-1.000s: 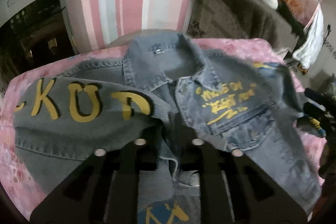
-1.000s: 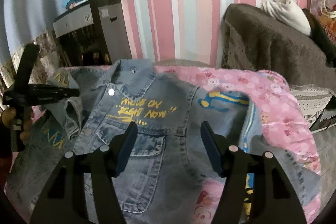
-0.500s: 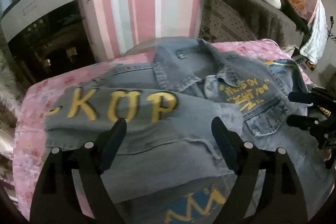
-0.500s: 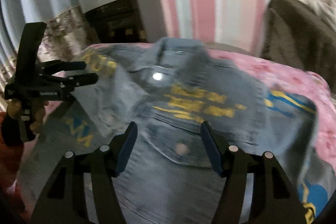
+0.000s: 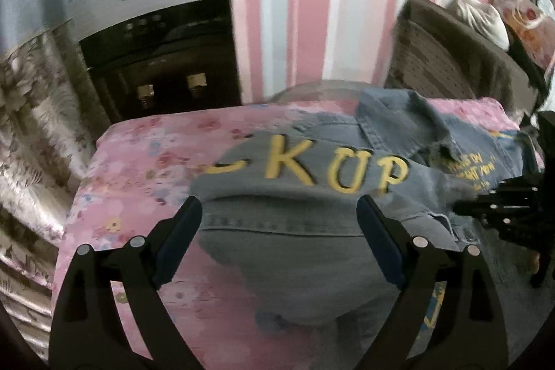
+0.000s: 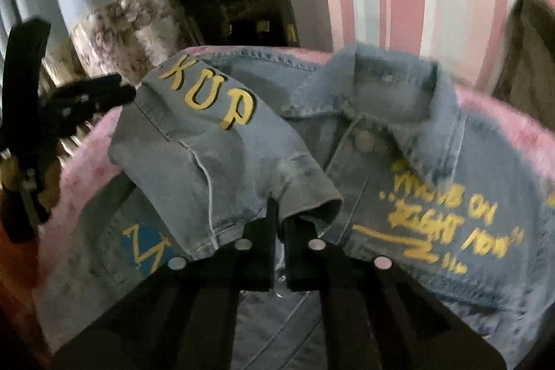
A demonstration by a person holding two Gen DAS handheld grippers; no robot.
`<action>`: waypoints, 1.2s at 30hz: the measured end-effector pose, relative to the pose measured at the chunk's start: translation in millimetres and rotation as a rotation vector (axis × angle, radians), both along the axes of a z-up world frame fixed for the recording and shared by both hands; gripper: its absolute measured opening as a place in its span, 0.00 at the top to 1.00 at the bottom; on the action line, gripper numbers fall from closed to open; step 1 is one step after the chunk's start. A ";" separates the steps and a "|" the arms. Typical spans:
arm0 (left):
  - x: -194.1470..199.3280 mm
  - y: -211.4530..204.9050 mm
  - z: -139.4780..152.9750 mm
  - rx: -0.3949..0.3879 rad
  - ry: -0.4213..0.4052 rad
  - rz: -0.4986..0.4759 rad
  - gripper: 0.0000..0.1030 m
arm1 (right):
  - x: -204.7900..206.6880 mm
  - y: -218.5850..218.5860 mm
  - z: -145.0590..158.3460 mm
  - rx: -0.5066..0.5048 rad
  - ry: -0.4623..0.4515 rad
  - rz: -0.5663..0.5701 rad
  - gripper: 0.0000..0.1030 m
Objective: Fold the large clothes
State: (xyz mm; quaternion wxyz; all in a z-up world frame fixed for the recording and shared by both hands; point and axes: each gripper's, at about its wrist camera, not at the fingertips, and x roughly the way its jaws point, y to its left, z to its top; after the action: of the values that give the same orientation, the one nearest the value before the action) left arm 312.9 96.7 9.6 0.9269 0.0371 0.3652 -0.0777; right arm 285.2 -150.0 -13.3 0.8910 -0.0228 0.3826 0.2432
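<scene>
Lying flat, one denim jacket (image 6: 347, 182) lettered "KUP" is pinched at its sleeve by the right tool (image 6: 281, 224); the left tool (image 5: 279, 241) is spread wide.

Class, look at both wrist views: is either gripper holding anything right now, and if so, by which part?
The right gripper is shut on the denim jacket, pinching the cuff end of its folded-over sleeve. The left gripper is open and holds nothing.

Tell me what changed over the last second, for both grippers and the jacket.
The left gripper let go of the sleeve and opened. The right gripper, open before, swung left and shut on the sleeve's cuff. The denim jacket stayed spread on the pink cover.
</scene>
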 end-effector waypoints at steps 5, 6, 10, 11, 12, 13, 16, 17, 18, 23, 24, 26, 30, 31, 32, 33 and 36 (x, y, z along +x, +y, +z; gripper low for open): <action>-3.1 17.0 12.0 -0.032 -0.021 0.032 0.09 | -7.7 -49.1 51.2 -0.080 -0.131 -0.130 0.97; -3.3 17.6 15.8 -0.035 -0.029 0.031 0.08 | -5.7 -65.9 59.7 -0.097 -0.134 -0.178 0.97; 1.3 10.1 19.4 -0.039 -0.037 0.027 0.05 | 19.2 -118.4 52.0 -0.280 -0.024 -0.346 0.97; 4.8 6.6 16.9 -0.055 -0.022 0.019 0.05 | 22.0 -119.6 46.3 -0.355 -0.032 -0.361 0.97; 6.4 3.2 14.6 -0.064 -0.012 0.011 0.05 | 26.0 -122.0 35.3 -0.446 -0.033 -0.383 0.97; 8.2 -2.0 11.5 -0.066 -0.003 0.002 0.05 | 28.1 -123.0 28.3 -0.471 -0.026 -0.396 0.97; 11.0 -16.8 1.0 -0.039 0.016 -0.023 0.05 | 33.6 -129.7 8.4 -0.429 0.046 -0.413 0.97; 12.3 -21.5 -2.7 -0.032 0.028 -0.032 0.05 | 34.5 -132.6 4.3 -0.420 0.065 -0.411 0.97; 14.2 -27.5 -7.6 -0.026 0.045 -0.044 0.05 | 35.0 -133.0 0.1 -0.391 0.074 -0.401 0.97; 23.3 -52.0 -30.5 0.045 0.089 -0.082 0.07 | 25.0 -154.4 6.1 -0.078 0.077 -0.373 0.51; 25.6 -55.9 -35.5 0.059 0.092 -0.088 0.16 | 19.9 -159.0 9.4 -0.040 0.071 -0.383 0.50; 30.4 -57.7 -40.9 0.055 0.113 -0.095 0.36 | 11.7 -165.1 13.6 0.003 0.062 -0.376 0.50; 44.1 -51.3 -51.0 0.021 0.157 -0.078 0.69 | 5.3 -171.4 5.7 0.070 0.087 -0.363 0.50; 45.7 -49.5 -52.8 0.034 0.158 -0.063 0.74 | 6.1 -171.4 0.5 0.083 0.105 -0.351 0.50; 45.8 -48.7 -53.7 0.045 0.156 -0.054 0.76 | 7.0 -167.6 -3.6 0.085 0.121 -0.339 0.50; 45.6 -45.9 -55.3 0.052 0.155 -0.045 0.77 | 9.8 -161.6 -9.8 0.074 0.139 -0.324 0.50; 43.8 -37.3 -62.5 0.050 0.172 -0.043 0.78 | 19.4 -143.7 -24.2 0.036 0.151 -0.293 0.51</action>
State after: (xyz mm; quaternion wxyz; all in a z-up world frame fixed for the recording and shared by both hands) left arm 356.7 59.5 -52.9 0.8891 0.0612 0.4443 -0.0912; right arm 304.6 -293.7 -37.5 0.8859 0.0677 0.4434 0.1183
